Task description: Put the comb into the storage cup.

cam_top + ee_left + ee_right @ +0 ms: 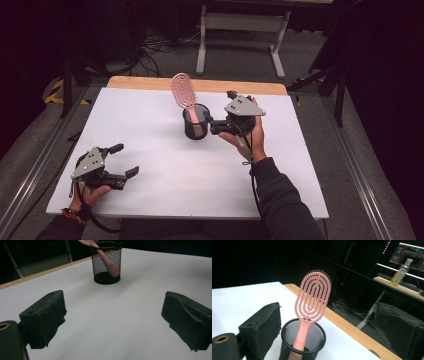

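Hairbrush in cup, between right tool jaws

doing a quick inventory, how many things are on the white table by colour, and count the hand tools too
pink: 1, the hairbrush standing handle-down in the cup
black: 1, the mesh cup on the white table
black tools with grey plates: 2, the left tool and the right tool, both open, neither holding anything
total: 4
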The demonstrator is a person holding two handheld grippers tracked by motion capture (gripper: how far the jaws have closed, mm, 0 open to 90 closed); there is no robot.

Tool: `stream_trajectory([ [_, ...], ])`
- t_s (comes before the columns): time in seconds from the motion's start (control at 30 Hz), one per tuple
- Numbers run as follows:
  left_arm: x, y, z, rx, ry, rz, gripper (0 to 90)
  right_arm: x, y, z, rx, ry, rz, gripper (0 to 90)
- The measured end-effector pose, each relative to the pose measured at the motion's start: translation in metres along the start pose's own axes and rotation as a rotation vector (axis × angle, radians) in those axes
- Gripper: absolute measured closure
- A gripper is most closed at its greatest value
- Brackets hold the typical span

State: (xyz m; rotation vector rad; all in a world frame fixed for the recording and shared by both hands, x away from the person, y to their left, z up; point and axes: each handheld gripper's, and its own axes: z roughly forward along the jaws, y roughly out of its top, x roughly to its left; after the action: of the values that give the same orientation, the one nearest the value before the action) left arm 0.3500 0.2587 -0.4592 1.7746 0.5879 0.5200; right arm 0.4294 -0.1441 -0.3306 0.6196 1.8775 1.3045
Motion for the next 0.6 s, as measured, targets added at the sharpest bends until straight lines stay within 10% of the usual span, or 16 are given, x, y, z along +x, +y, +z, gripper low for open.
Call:
stream_trajectory([
  [0.6,0.001,-0.001,0.002,0.006,-0.003,-0.001,6.4,-0.004,-0.005,-0.027,0.014,-0.024,-0.012,4.7],
])
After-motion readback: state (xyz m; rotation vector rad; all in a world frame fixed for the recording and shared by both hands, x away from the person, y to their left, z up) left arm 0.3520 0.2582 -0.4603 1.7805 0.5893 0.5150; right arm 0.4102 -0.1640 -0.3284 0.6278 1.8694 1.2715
